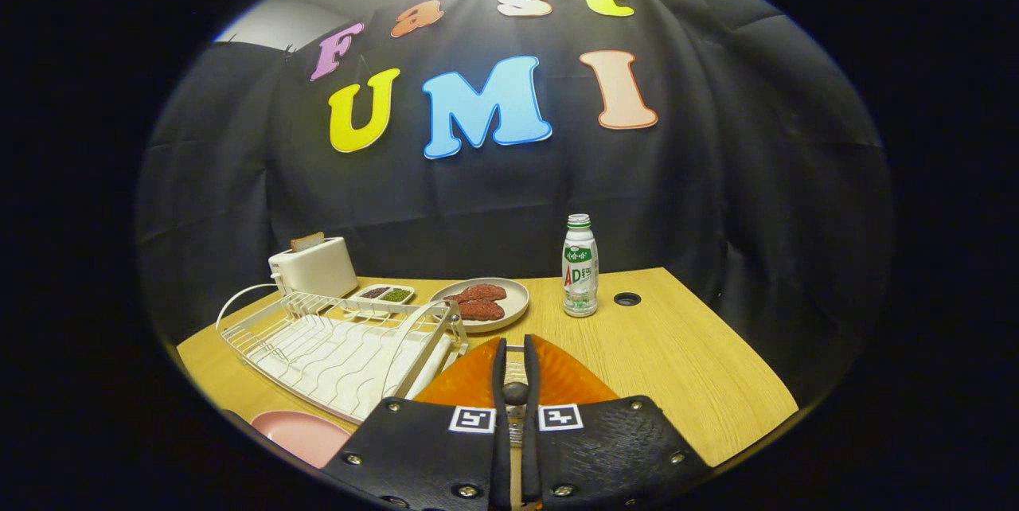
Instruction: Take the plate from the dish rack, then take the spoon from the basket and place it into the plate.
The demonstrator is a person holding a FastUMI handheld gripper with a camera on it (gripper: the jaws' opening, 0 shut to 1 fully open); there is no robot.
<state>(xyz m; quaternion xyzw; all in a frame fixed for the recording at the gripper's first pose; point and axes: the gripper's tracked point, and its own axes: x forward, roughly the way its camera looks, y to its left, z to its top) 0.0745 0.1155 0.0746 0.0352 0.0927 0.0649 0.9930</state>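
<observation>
My gripper (515, 344) is shut on an orange plate (567, 380). The plate fans out to both sides of the two narrow fingers (499, 372) and is held by its rim above the wooden table (677, 352). It hangs just right of the near corner of the white wire dish rack (334, 348), whose slots stand empty. A curved wire handle (414, 336) rises at the rack's right end. I cannot make out a basket or a spoon.
A pink plate (301, 435) lies on the table before the rack. Behind the rack are a white toaster (313, 268) with bread, a small two-part dish (385, 294), a beige plate (509, 306) with red meat, and a bottle (580, 266) beside a round table hole (627, 298).
</observation>
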